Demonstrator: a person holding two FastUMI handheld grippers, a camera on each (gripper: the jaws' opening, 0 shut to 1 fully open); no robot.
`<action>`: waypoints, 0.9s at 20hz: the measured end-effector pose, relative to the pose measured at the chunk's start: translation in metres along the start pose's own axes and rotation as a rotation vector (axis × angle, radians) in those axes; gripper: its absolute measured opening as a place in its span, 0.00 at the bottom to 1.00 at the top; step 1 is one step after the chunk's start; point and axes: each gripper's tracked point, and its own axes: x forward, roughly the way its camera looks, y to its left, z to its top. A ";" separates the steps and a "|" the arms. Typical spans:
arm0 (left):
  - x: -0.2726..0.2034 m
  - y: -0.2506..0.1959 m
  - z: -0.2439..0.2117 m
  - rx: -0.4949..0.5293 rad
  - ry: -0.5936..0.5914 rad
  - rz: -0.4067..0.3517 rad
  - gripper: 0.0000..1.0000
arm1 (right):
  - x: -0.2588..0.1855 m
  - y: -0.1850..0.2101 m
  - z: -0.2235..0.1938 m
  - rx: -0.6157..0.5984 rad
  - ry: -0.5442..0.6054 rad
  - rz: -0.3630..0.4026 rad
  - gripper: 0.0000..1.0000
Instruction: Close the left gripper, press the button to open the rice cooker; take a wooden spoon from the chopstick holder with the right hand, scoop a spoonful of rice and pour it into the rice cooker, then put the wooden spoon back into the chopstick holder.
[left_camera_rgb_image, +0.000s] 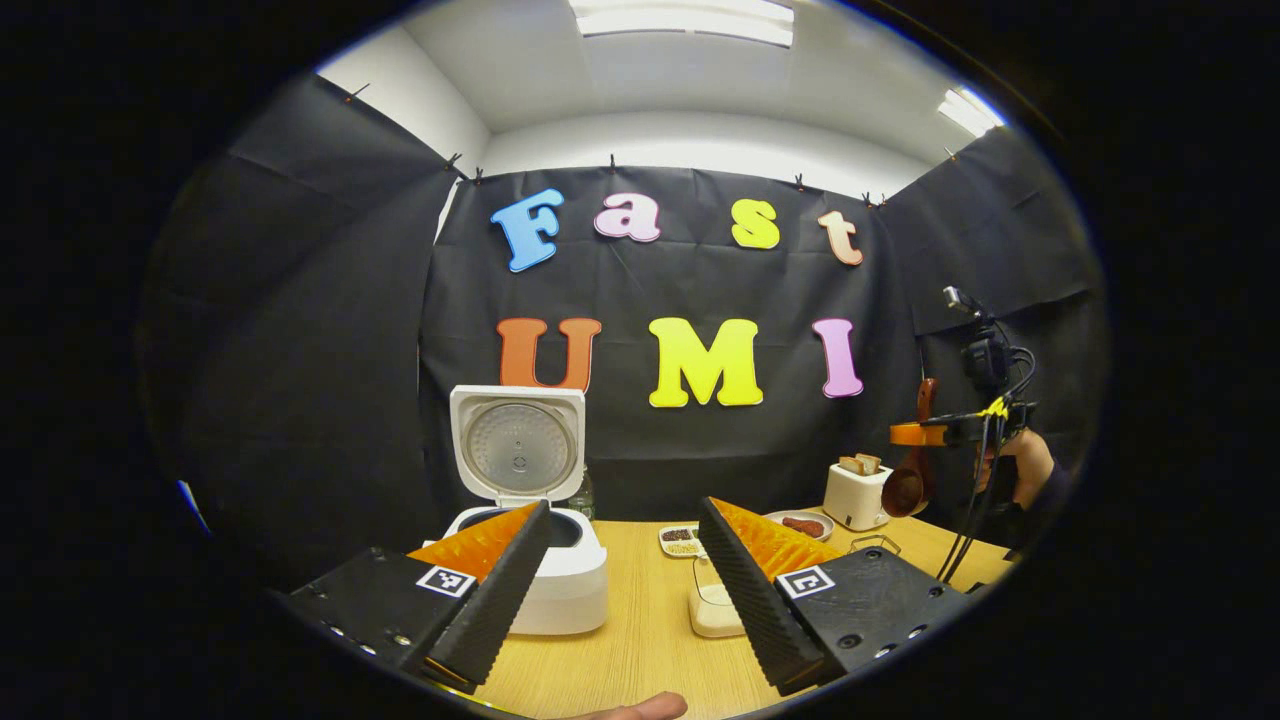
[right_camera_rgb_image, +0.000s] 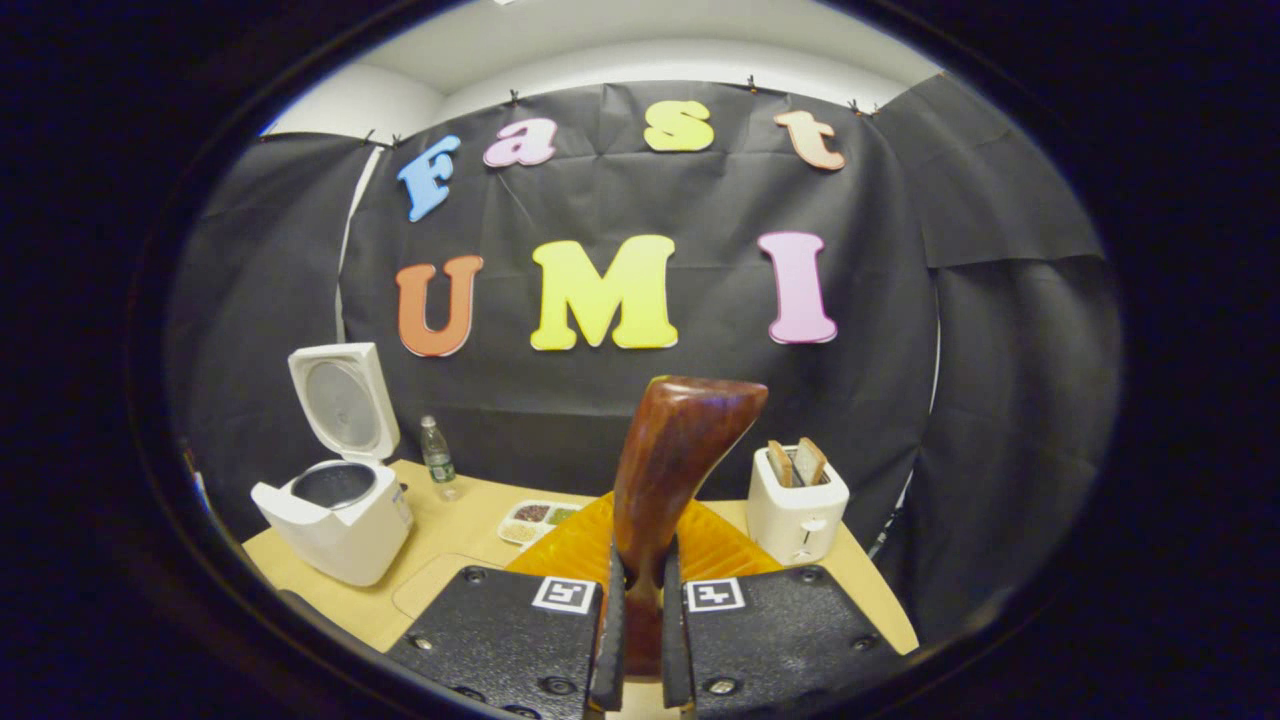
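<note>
Since the rice cooker (left_camera_rgb_image: 525, 520) already stands with its lid flipped up, the button part looks done to me; left tongs (left_camera_rgb_image: 625, 565) hang with their fingers spread wide apart, empty, just in front of the cooker. Right tongs (right_camera_rgb_image: 636, 630) are clamped tight on the handle of the wooden spoon (right_camera_rgb_image: 670, 470), which pokes upward between them; from the left gripper view you can see the same spoon (left_camera_rgb_image: 905, 485) held up in the air well to the right of the cooker, bowl hanging down near the toaster (left_camera_rgb_image: 855, 495). I can't pick out the chopstick holder; my guess is the spoon is out of it and the scoop comes next.

What could go sideways: the grip sits low on a smooth, rounded handle, so the spoon could twist in the tongs once it's loaded; a tilted bowl would spill rice over the worktop (left_camera_rgb_image: 620, 650) before reaching the cooker. The sectioned tray (right_camera_rgb_image: 540, 520) right of the cooker looks shallow, so a hard dig might shove it; the upright lid could also get clipped on the way in.
</note>
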 end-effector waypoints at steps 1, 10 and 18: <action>0.002 0.000 -0.001 0.002 0.005 0.002 0.94 | 0.008 -0.004 -0.009 -0.001 0.007 -0.008 0.19; 0.012 -0.005 -0.009 0.005 0.036 0.012 0.94 | 0.053 -0.031 -0.078 0.067 0.084 -0.023 0.19; 0.024 -0.007 -0.011 -0.003 0.060 0.029 0.94 | 0.024 -0.067 -0.042 0.001 -0.033 -0.143 0.92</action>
